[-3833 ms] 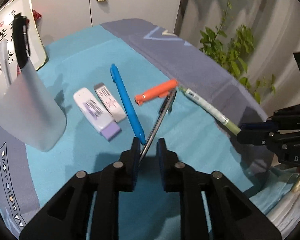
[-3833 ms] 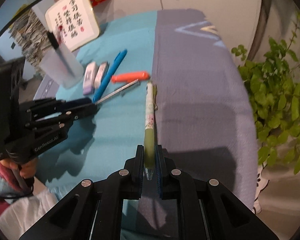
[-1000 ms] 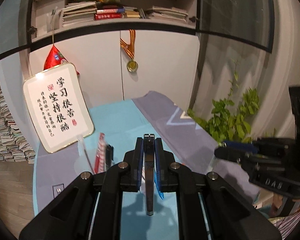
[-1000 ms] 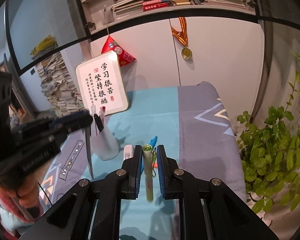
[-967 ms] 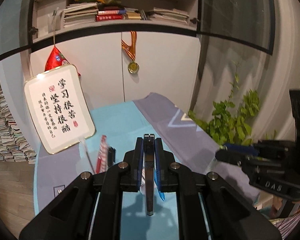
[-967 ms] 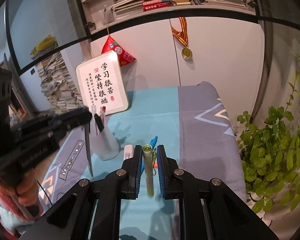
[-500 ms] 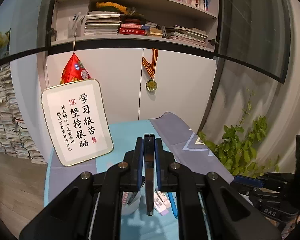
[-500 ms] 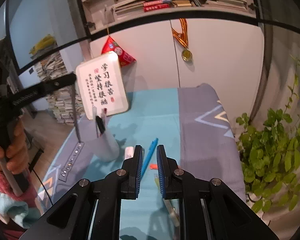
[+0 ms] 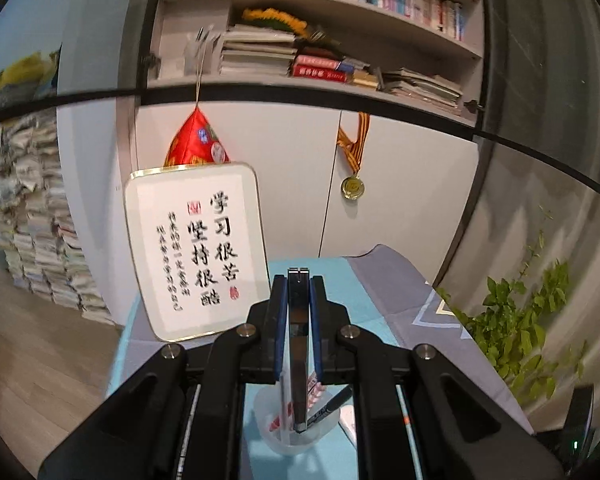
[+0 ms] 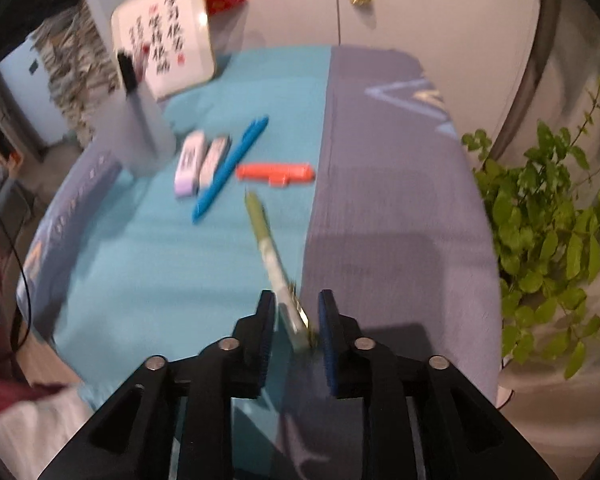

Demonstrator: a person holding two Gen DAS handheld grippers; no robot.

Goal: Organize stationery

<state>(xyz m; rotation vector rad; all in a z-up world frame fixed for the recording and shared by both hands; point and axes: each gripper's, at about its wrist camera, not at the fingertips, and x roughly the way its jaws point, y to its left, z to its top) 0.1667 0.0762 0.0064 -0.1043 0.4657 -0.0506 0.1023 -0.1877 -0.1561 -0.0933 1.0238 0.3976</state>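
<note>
My left gripper (image 9: 299,284) is shut on a dark metallic pen (image 9: 299,360), held upright with its lower tip inside the translucent pen cup (image 9: 296,436), which holds a black marker and a red-and-white pen. My right gripper (image 10: 296,300) is open low over the table; a green pen (image 10: 268,248) lies on the cloth with its near end between the fingers. In the right wrist view the cup (image 10: 140,132), a blue pen (image 10: 230,168), an orange marker (image 10: 276,173) and two erasers (image 10: 200,162) lie on the teal cloth.
A framed calligraphy board (image 9: 198,248) leans behind the cup. A green plant (image 10: 552,232) stands off the table's right edge. Shelves with books and a hanging medal (image 9: 353,186) are behind. The person's arm is at the left of the right wrist view.
My left gripper has lowered the dark pen's tip into the cup. My right gripper has opened and tilted down; the green pen has left it and lies on the cloth.
</note>
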